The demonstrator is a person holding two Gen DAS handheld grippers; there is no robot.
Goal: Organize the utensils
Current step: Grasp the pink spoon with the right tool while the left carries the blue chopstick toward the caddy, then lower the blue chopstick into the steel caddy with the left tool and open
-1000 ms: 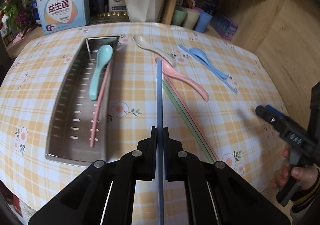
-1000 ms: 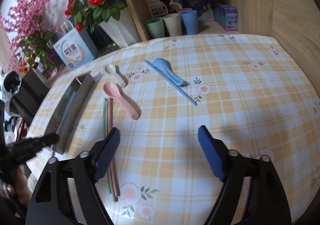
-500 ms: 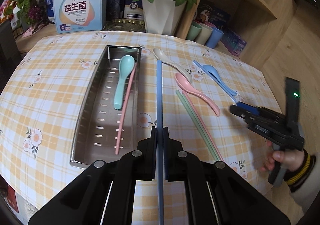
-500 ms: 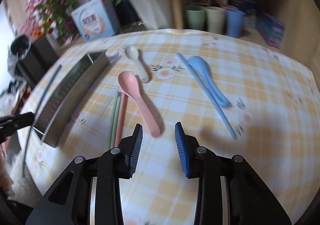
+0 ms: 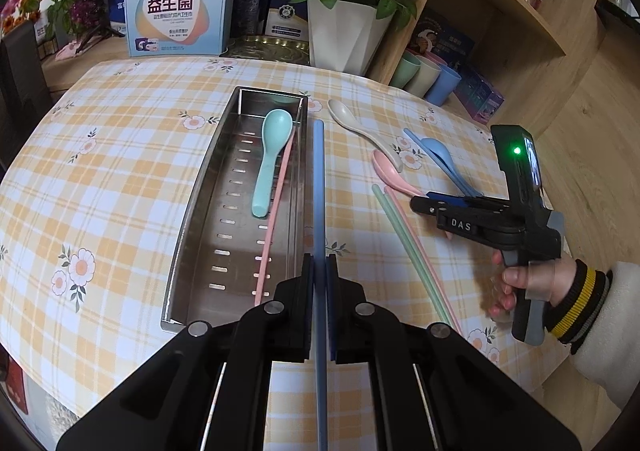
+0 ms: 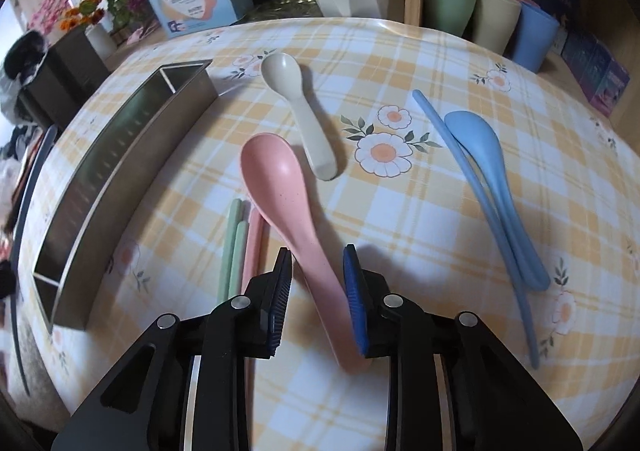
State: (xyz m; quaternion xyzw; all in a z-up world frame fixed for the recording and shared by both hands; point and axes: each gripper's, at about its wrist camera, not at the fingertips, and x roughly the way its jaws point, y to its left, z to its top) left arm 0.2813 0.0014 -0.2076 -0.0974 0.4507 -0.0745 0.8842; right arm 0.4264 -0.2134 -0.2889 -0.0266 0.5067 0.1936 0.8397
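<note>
Pink and matte, the spoon [image 6: 288, 207] lies flat on the checked tabletop [image 6: 420, 235] with its bowl pointing away and its handle running back between the fingers of the right gripper [image 6: 318, 291]. Those jaws have just been closing around the handle; a sliver of gap shows on each side, so the pads do not appear to press on it yet. It looks like light, rigid moulded plastic, smooth enough to slide on the cloth, so the straight part of the handle is the sensible place to pinch, low to the cloth and square across its width. A grip near the tapering tail could let it swing bowl-down. The left gripper [image 5: 319, 271] is fully clamped on a blue chopstick [image 5: 319, 187], a thin stiff rod that sticks out far ahead and lies along the near wall of the steel tray [image 5: 192, 227]. Held at one end, it could pivot easily. Inside the tray a teal spoon [image 5: 270, 155] and a pink chopstick [image 5: 274, 211] already rest.
</note>
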